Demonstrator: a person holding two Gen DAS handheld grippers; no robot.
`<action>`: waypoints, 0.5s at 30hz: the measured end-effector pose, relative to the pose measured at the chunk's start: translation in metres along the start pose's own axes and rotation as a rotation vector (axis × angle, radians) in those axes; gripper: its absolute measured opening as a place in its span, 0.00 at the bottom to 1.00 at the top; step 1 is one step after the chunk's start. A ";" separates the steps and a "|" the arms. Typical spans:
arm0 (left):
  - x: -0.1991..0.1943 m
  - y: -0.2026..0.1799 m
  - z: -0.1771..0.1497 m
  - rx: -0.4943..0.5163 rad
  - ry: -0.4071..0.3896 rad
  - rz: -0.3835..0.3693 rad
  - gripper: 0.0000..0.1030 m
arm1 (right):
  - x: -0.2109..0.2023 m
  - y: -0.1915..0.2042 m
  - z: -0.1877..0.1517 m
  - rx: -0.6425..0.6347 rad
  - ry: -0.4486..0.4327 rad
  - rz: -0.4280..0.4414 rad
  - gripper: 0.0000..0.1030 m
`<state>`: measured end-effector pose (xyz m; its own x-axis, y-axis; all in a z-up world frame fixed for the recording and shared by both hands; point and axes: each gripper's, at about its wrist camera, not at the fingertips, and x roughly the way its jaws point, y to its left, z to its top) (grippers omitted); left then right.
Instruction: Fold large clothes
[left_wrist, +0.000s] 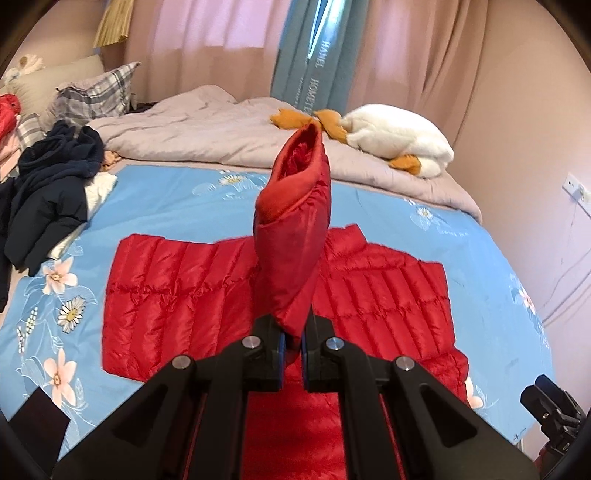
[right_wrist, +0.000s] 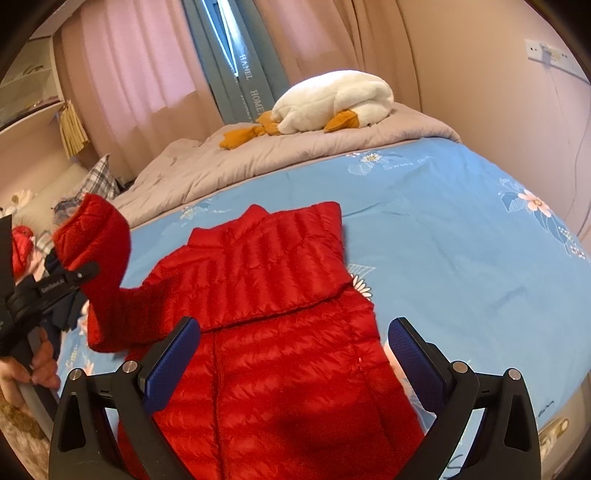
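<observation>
- Left gripper (left_wrist: 291, 341): fingers clamped on the sleeve (left_wrist: 291, 236) of the red down jacket (left_wrist: 166, 295); the sleeve rises off the bed toward 12 o'clock, cuff open at the top.
- Right gripper (right_wrist: 293, 354): blue pads (right_wrist: 173, 354) spread wide, gripping nothing, positioned over the jacket body (right_wrist: 280, 369).
- Jacket: lies flat on the blue floral bedsheet (right_wrist: 461, 258), one sleeve folded across the chest.
- At 9 o'clock in the left wrist view: a heap of dark clothes (left_wrist: 48, 192).
- Beyond the sheet: a crumpled grey duvet (left_wrist: 221, 133) carrying a white plush goose (left_wrist: 399, 138) at 1 o'clock.
- Farthest: pink curtains (left_wrist: 207, 33) with a teal panel (left_wrist: 314, 48) at 12 o'clock; plaid pillow (left_wrist: 99, 92) at 10 o'clock.
</observation>
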<state>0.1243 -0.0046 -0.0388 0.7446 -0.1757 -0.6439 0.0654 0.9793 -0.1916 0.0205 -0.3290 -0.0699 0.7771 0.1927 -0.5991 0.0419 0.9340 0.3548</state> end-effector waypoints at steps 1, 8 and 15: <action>0.003 -0.002 -0.001 0.002 0.009 -0.005 0.05 | 0.000 -0.001 0.000 0.000 0.001 0.000 0.99; 0.022 -0.021 -0.016 0.035 0.073 -0.032 0.05 | 0.001 -0.005 -0.001 0.006 0.010 -0.005 0.99; 0.041 -0.033 -0.031 0.052 0.138 -0.061 0.06 | 0.002 -0.010 -0.003 0.016 0.020 -0.008 0.99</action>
<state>0.1322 -0.0472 -0.0813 0.6399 -0.2434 -0.7289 0.1448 0.9697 -0.1967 0.0198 -0.3366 -0.0772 0.7639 0.1919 -0.6161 0.0577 0.9306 0.3614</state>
